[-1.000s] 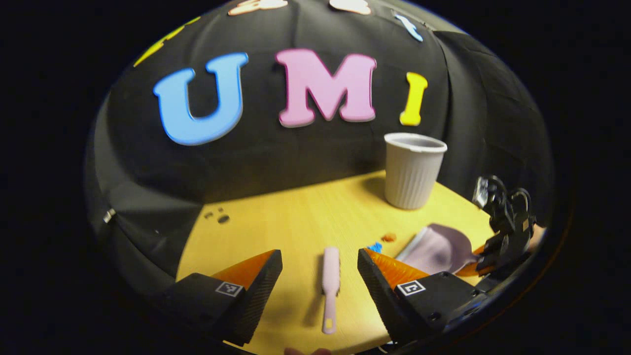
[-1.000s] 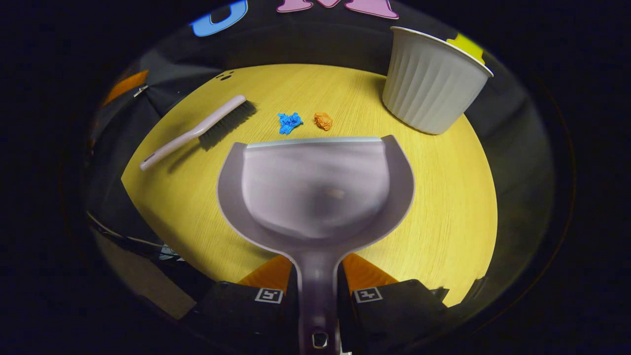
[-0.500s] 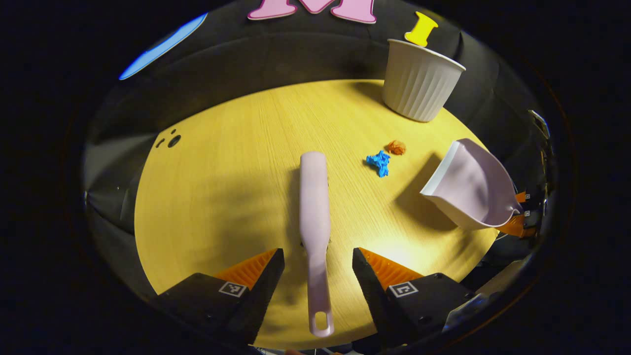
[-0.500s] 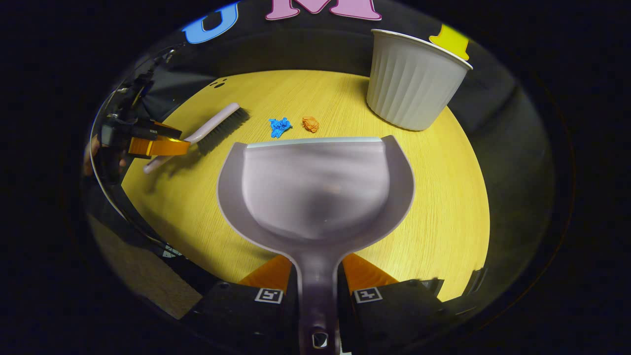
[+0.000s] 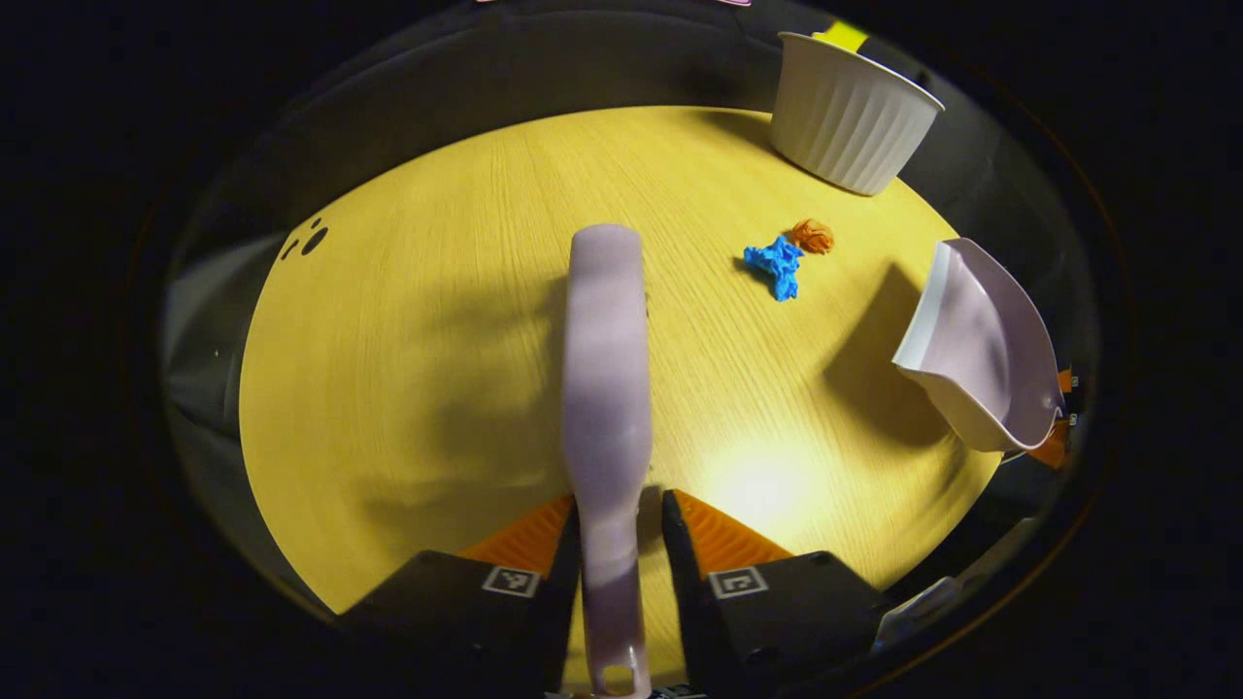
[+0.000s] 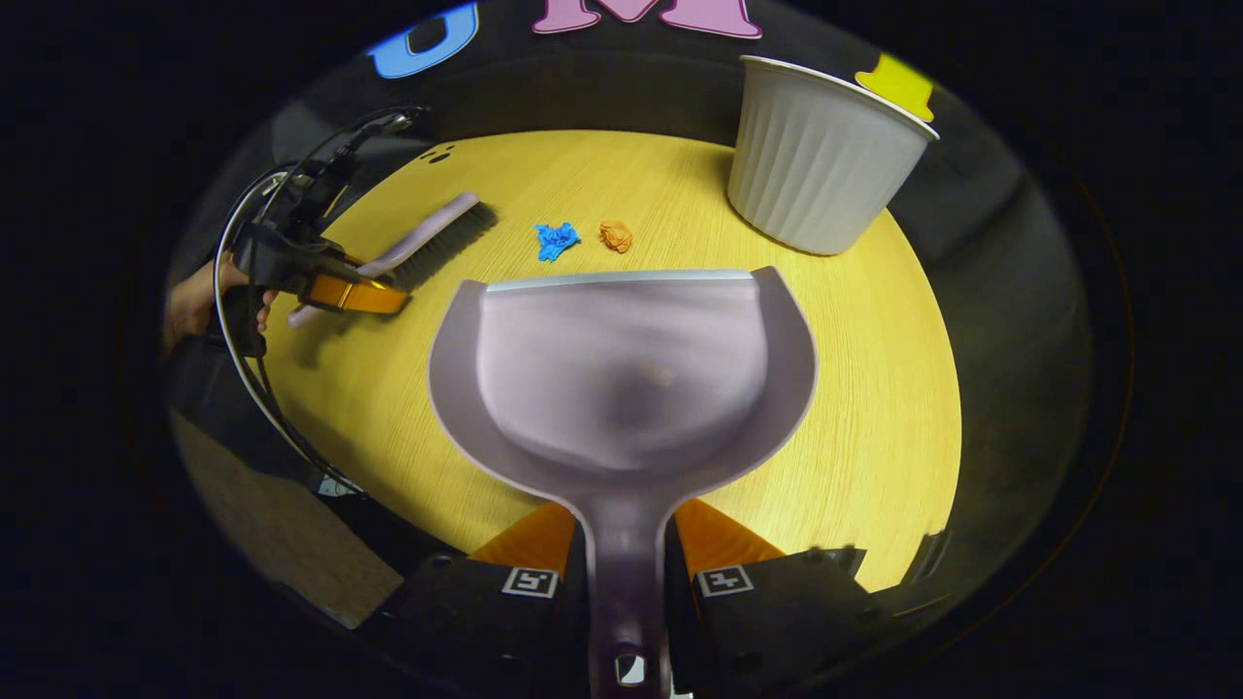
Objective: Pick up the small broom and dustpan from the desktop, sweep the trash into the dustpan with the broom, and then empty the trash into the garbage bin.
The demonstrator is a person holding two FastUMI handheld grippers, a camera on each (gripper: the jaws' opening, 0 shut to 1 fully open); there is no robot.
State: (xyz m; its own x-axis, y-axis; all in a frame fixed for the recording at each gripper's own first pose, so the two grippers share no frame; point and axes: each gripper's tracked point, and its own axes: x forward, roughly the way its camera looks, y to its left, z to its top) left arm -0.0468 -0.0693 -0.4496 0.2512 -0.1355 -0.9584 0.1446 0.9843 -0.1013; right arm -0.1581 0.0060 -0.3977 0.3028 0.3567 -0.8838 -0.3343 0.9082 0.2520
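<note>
Left gripper point(image 5: 621, 539): fingers are closing in tight on the broom point(image 5: 604, 388) handle, one each side; whether both are pressing it, cannot tell. The broom is lying lengthwise on the yellow desktop point(image 5: 418, 388), head pointing away.

Right gripper point(image 6: 626, 553): fingers are pinching the dustpan point(image 6: 621, 379) handle between them, pan mouth facing forward. In the left gripper view the dustpan is hanging tilted above the desktop, casting a shadow.

Just beyond the pan's front lip, a blue scrap point(image 6: 555, 239) and an orange scrap point(image 6: 616, 235) are lying close beside each other. The ribbed white garbage bin point(image 6: 816, 165) is standing upright at the far right. A hand point(image 6: 194, 301) is holding the left gripper at the desktop's left edge.
</note>
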